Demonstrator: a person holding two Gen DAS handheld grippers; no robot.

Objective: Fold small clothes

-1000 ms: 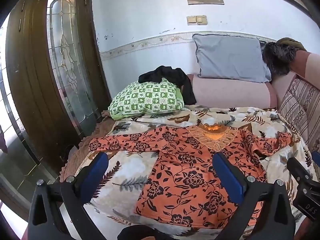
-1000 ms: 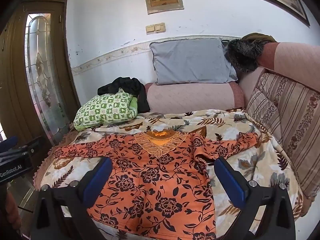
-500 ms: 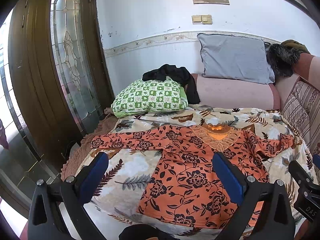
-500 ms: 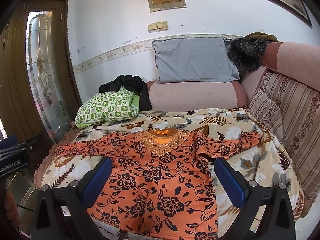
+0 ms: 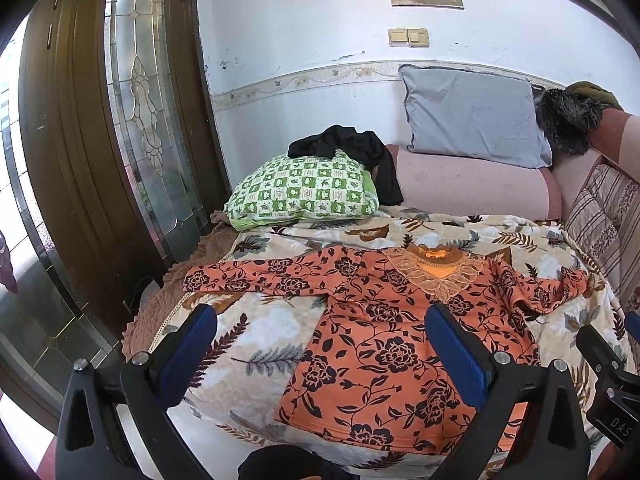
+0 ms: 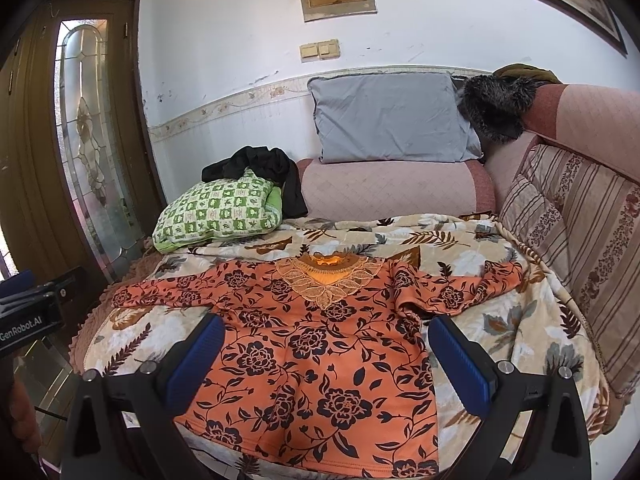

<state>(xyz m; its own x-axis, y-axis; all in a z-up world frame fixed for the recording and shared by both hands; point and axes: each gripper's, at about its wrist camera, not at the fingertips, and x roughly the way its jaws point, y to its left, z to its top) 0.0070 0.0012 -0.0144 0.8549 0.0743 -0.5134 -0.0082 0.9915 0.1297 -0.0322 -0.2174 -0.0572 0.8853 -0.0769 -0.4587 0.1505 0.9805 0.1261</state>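
Folding should start with a sleeve, since the orange floral top (image 6: 320,344) lies flat, face up and unfolded on the leaf-print blanket (image 6: 516,332), its hem at the near edge and its neckline toward the far cushions. The left gripper (image 5: 320,344) and right gripper (image 6: 326,346) both hover above it, jaws wide apart and empty. I would pinch each cuff near its tip and lay the sleeve squarely across the chest.

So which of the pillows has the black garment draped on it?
The green checked pillow, lying at the blanket's far left corner. The black garment hangs over its top; the grey pillow leans bare against the wall.
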